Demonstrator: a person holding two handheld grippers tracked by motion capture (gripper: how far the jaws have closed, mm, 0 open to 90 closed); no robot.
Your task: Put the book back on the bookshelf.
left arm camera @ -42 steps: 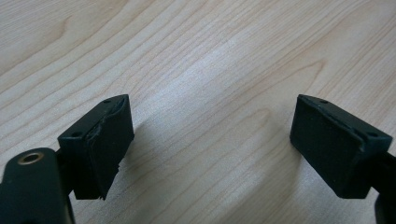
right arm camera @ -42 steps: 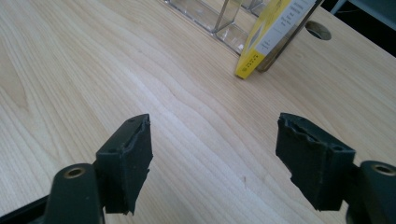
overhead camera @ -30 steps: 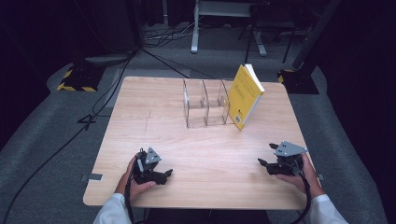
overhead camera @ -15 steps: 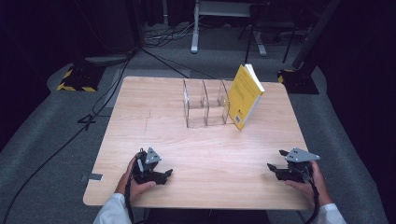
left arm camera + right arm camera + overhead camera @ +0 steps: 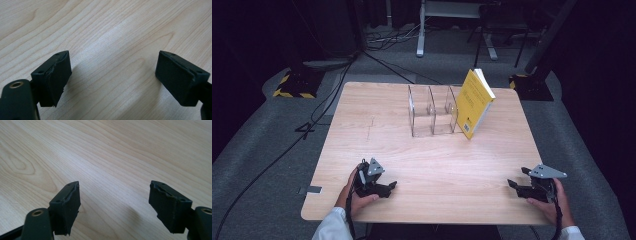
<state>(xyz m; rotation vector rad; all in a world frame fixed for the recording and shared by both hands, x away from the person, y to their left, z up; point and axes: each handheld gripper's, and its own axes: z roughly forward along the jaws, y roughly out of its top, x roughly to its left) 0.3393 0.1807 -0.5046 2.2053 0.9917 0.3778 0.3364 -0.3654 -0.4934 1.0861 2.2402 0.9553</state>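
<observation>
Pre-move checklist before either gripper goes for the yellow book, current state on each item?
1. Left gripper open, nothing between the jaws: ok; its own view shows bare wood in the gap.
2. Right gripper open, holding nothing: ok.
3. Yellow book standing: ok, though tilted, leaning on the right end of the clear divider rack.
4. Rack compartments free: ok, both look empty from the high view.
5. Table free of obstacles between grippers and book: ok.
6. Book steady enough for a one-handed grasp: cannot tell.
</observation>
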